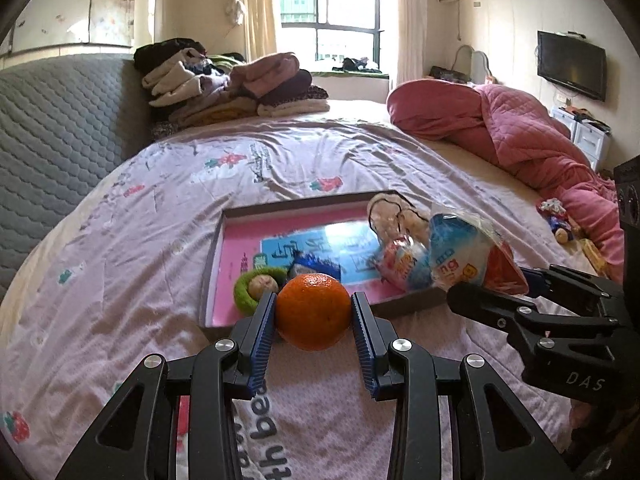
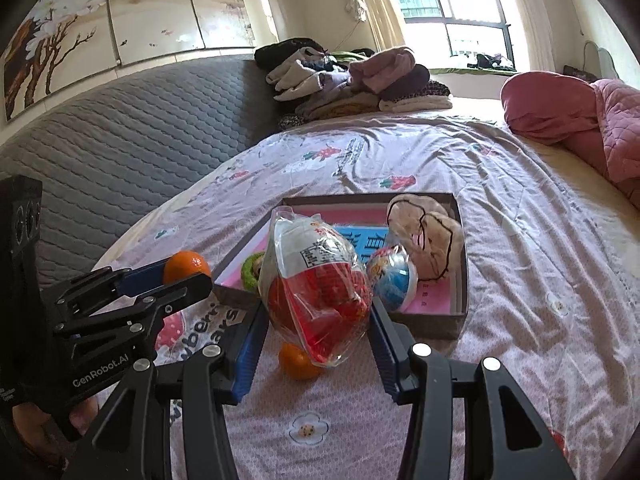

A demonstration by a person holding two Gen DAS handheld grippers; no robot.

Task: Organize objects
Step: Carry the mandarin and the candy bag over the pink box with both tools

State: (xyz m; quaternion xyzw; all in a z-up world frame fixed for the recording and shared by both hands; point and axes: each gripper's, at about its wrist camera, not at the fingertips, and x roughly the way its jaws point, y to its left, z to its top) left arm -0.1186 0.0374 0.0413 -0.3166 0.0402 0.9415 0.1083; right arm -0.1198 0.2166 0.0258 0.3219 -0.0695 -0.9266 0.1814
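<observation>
Left wrist view:
- Left gripper: closed on an orange, which is pinched at its widest part between the blue ribbed pads, so that the round fruit is kept from rolling out.
- Orange position: held above the bedsheet, just in front of the near wall of the tray; it is judged to be on its way into the tray.
- Tray contents: a green-rimmed toy near the front corner, a beige soft toy at the far corner, a small round ball beside it; the middle of the pink floor is left bare, which is probably where the fruit is meant to go.
- Right gripper: seen from the side at the right, with a snack bag clamped in it over the tray's right corner.

Right wrist view:
- Right gripper: closed on the snack bag, gripped low on its red part so that the slack plastic top stands up freely.
- Bag position: held in front of the tray, above its near edge, not yet set down.
- Second orange: left lying on the bedsheet below the bag, still to be gathered.
- Left gripper: seen at the left, with its orange held near the tray's left corner.
- Risk: the two loads are brought to the same tray together, so crowding is judged possible.
</observation>
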